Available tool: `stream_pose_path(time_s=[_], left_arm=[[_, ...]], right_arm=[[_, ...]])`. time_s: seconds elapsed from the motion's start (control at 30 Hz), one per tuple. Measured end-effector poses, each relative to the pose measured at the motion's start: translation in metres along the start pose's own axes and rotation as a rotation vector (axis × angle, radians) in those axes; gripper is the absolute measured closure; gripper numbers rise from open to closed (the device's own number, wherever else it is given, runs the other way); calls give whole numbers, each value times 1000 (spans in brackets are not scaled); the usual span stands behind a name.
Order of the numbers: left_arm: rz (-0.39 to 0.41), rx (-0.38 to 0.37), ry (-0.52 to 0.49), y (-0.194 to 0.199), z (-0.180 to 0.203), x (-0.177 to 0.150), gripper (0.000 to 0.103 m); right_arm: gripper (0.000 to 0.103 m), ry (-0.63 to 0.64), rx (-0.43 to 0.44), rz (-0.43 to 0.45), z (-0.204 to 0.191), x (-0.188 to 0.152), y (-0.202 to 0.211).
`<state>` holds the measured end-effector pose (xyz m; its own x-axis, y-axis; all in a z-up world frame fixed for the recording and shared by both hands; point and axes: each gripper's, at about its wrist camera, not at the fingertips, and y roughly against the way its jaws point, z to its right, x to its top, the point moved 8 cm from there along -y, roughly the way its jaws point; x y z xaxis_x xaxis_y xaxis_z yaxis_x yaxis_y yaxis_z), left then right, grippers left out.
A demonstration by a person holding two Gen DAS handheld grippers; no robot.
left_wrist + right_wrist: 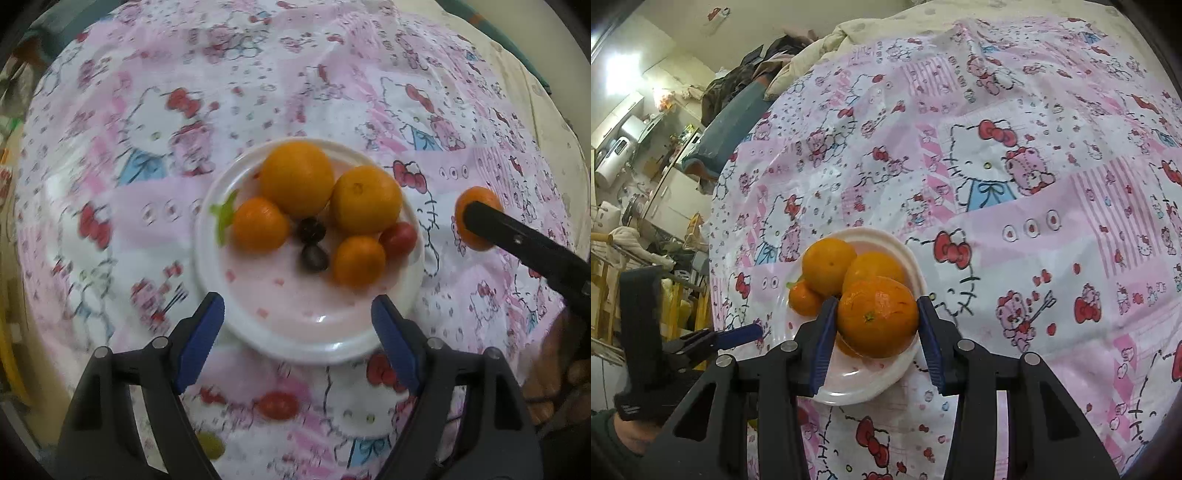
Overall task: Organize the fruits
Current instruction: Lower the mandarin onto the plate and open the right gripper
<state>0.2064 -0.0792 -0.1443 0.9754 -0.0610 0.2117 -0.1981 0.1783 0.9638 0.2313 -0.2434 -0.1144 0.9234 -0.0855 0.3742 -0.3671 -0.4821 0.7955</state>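
A white plate (317, 350) with a pink centre holds two large oranges (295, 177), two small oranges (258, 225), a cherry tomato (399, 238), two dark grapes (314, 258) and a green leaf (225, 218). My left gripper (297, 310) hangs open over the plate's near rim, with no fruit between its blue pads. My right gripper (877, 306) is shut on an orange (877, 317), held just right of the plate (864, 387). The left wrist view shows that orange (476, 218) beside the plate, with a black finger (517, 240) across it.
A loose cherry tomato (277, 404) and a green grape (208, 445) lie on the pink cartoon-cat tablecloth (147, 129) near the left gripper. Cream bedding (849, 33) lies beyond the cloth. Cluttered furniture (646, 166) stands past the left edge.
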Motion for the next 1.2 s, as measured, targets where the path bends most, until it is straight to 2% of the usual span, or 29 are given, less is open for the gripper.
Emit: stream_pose_path(time_s=[0.13,0.27,0.37,0.5,0.63,0.7,0.73,0.77,0.83,0.97,1.2], left_arm=[[51,66,12,23,-25,-4,24],[95,101,71,30,-51,-2,24],[104,103,115,26,-64,0,24],[113,105,165,26,-74,4,24],[120,102,176,27,-75,7,24],[122,95,185,27,-75,8,24],[118,86,188,27,-75,7,24],[111,77,192,26,-74,7,24],[101,70,204,23,-75,5,24],[99,85,230,22,-82,2,24],[95,106,249,18,-91,-2,24]], right_arm=[[58,24,15,-16,-11,-3,-8],[57,39,33,-43,-21,-6,-22],[57,47,50,-67,-29,-8,-35],[56,38,121,-109,-44,-13,-54],[56,63,125,-140,-54,-15,-68],[56,77,115,-128,-58,-15,-69],[54,83,115,-126,-60,-14,-70],[39,81,129,-125,-61,-14,-69],[23,63,156,-100,-62,-10,-64],[23,78,134,-37,-61,-2,-49],[23,29,130,-18,-46,3,-39]])
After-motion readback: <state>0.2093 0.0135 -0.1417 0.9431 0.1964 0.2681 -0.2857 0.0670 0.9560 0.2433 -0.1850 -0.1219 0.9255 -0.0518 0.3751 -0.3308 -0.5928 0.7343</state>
